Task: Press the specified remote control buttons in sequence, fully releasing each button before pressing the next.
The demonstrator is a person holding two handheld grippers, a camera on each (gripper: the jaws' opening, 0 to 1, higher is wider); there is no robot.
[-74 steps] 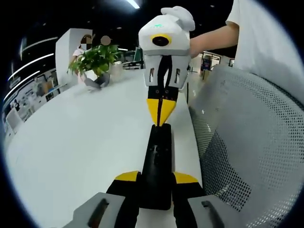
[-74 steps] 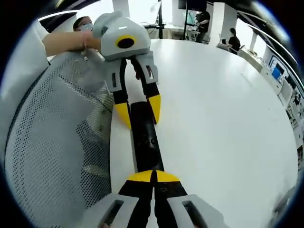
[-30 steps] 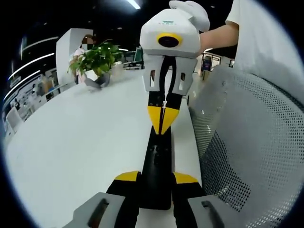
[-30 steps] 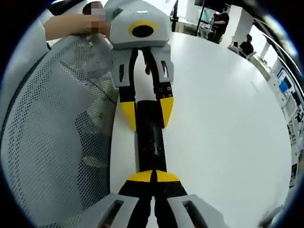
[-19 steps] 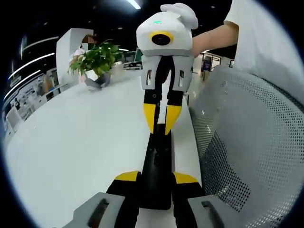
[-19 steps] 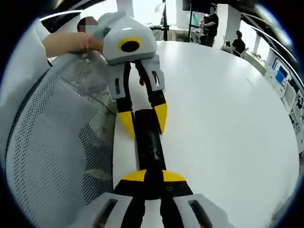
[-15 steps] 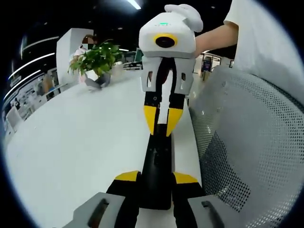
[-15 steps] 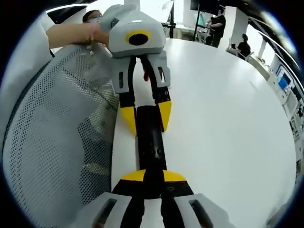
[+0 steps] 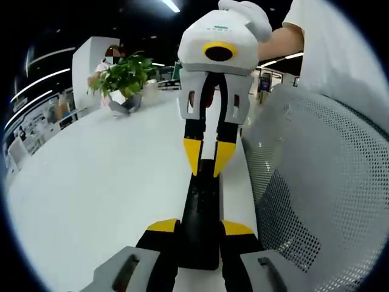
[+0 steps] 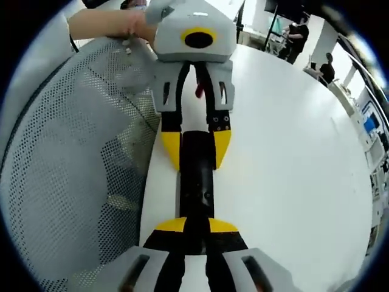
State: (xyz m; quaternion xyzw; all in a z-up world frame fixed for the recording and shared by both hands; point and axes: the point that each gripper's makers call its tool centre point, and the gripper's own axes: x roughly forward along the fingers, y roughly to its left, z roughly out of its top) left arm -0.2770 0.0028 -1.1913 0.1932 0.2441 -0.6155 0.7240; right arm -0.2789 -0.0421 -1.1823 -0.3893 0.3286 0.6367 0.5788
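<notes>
A long black remote control lies lengthwise on the white table, close to its edge. My left gripper is shut on the remote's near end, one yellow tip on each side. In the left gripper view my right gripper comes down from above with its yellow tips a little apart, over the remote's far end. In the right gripper view the remote runs between my right gripper, whose jaws stand apart, and my left gripper clamping the other end. Whether the right tips touch the remote is unclear.
A grey mesh chair back stands tight against the table edge beside the remote, also the mesh. A potted plant stands at the far side of the table. People are in the distance. A person's arm holds the right gripper.
My right gripper's jaws, shut a second ago, have spread apart over the remote. The left gripper has kept its hold and the remote has stayed put.
</notes>
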